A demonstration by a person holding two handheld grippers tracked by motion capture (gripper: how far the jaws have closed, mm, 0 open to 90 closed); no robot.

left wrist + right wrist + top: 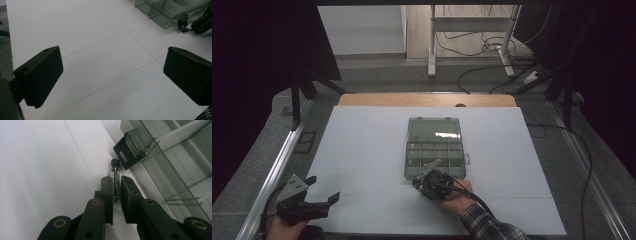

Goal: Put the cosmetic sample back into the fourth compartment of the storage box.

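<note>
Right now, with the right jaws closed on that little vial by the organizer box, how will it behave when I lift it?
The vial looks like clear glass with a black cap, so probably stiff, light and fragile; squeeze gently. Its smooth round body sits between flat pads of the right gripper, so it may slip or pivot. If dropped on the table, it would likely roll, perhaps against the organizer box.

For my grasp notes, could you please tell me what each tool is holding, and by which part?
The right tool is shut on a small black-capped glass vial, gripping the middle of its body; the cap end sticks out. The left tool is open, holding nothing.
</note>
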